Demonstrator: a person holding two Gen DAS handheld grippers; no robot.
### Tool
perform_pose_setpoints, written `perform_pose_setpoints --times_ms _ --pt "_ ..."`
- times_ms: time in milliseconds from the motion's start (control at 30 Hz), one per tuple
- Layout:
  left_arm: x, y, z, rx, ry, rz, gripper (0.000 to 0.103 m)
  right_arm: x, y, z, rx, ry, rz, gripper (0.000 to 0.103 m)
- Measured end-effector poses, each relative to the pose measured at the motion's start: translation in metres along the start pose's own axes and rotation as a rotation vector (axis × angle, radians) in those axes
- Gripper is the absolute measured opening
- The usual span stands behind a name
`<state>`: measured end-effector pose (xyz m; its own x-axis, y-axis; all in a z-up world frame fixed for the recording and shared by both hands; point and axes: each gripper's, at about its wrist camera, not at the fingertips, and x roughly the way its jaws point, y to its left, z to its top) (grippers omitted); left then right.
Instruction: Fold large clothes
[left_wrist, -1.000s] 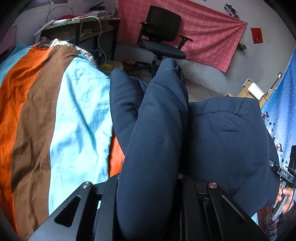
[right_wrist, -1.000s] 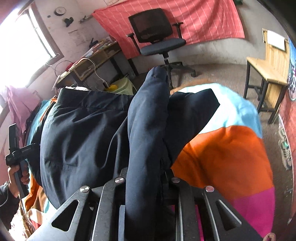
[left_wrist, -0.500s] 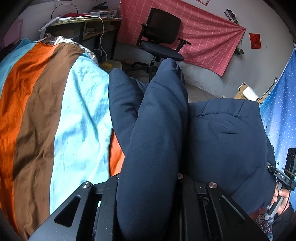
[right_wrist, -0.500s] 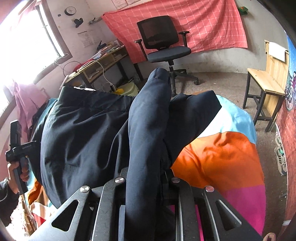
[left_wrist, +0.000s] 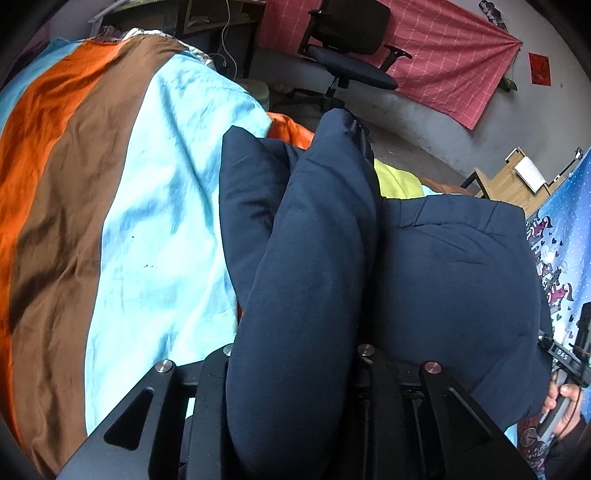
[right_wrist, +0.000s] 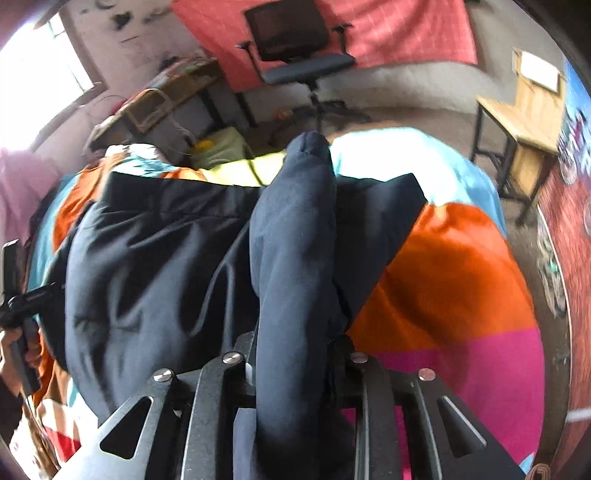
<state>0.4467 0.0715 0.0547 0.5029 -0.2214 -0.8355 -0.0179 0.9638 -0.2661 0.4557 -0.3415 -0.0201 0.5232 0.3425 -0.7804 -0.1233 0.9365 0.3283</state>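
Observation:
A navy padded jacket (left_wrist: 450, 273) lies across a striped bed cover (left_wrist: 147, 221). My left gripper (left_wrist: 334, 140) has a thick fold of the jacket running up between its jaws and hiding the fingers; the jaws are opening with the fabric still pinched. In the right wrist view the jacket (right_wrist: 155, 266) spreads to the left over the cover (right_wrist: 454, 266). My right gripper (right_wrist: 308, 158) likewise has a ridge of the jacket between its opening jaws. Each view shows the other gripper's handle in a hand at its edge (left_wrist: 569, 362) (right_wrist: 18, 299).
A black office chair (left_wrist: 351, 62) stands beyond the bed in front of a pink checked cloth (left_wrist: 443, 55) on the wall. A cluttered desk (right_wrist: 166, 99) is at the far left and a wooden stool (right_wrist: 524, 110) at the right. Bare floor lies between them.
Both grippers have sunk toward the bed with the jacket. A yellow stripe of the cover now shows beyond the jacket's far edge. The right wrist view is blurred by motion.

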Motion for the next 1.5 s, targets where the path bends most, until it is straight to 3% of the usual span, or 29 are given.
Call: perform_pose_setpoints --times_ms 167,267,400,733,800,933,1100,1200,1233,1333,1500 --pt "0.005 0.002 0.005 -0.024 0.045 0.054 0.042 0.009 -0.016 0.000 0.028 0.032 -0.046 0.048" --pt "0.005 0.006 0.006 -0.055 0.062 0.063 0.047 0.013 -0.025 -0.002 0.077 0.046 -0.066 0.069" --pt "-0.007 0.017 0.006 -0.115 0.029 0.064 0.048 0.005 -0.031 -0.003 0.115 0.002 -0.135 0.084" --pt "-0.030 0.015 -0.005 -0.125 -0.028 0.134 0.052 -0.036 -0.015 -0.003 0.100 -0.161 -0.178 0.094" --pt "-0.035 0.011 -0.003 -0.121 -0.033 0.141 0.056 -0.045 -0.010 -0.003 0.107 -0.185 -0.165 0.095" --pt "-0.050 0.001 0.005 -0.083 -0.061 0.146 0.075 -0.058 0.003 -0.002 0.078 -0.202 -0.167 0.096" --pt "-0.070 -0.014 0.000 -0.030 -0.109 0.153 0.076 -0.075 0.015 -0.009 0.057 -0.223 -0.156 0.097" --pt "-0.079 -0.026 -0.013 -0.030 -0.111 0.115 0.076 -0.091 0.023 -0.019 0.076 -0.278 -0.134 0.097" --pt "-0.082 -0.028 -0.015 -0.034 -0.123 0.098 0.077 -0.095 0.027 -0.023 0.078 -0.297 -0.124 0.097" --pt "-0.099 -0.040 -0.026 -0.039 -0.185 0.084 0.096 -0.108 0.039 -0.038 0.099 -0.354 -0.081 0.098" --pt "-0.132 -0.061 -0.048 0.015 -0.313 0.088 0.098 -0.127 0.057 -0.077 0.092 -0.480 -0.109 0.103"
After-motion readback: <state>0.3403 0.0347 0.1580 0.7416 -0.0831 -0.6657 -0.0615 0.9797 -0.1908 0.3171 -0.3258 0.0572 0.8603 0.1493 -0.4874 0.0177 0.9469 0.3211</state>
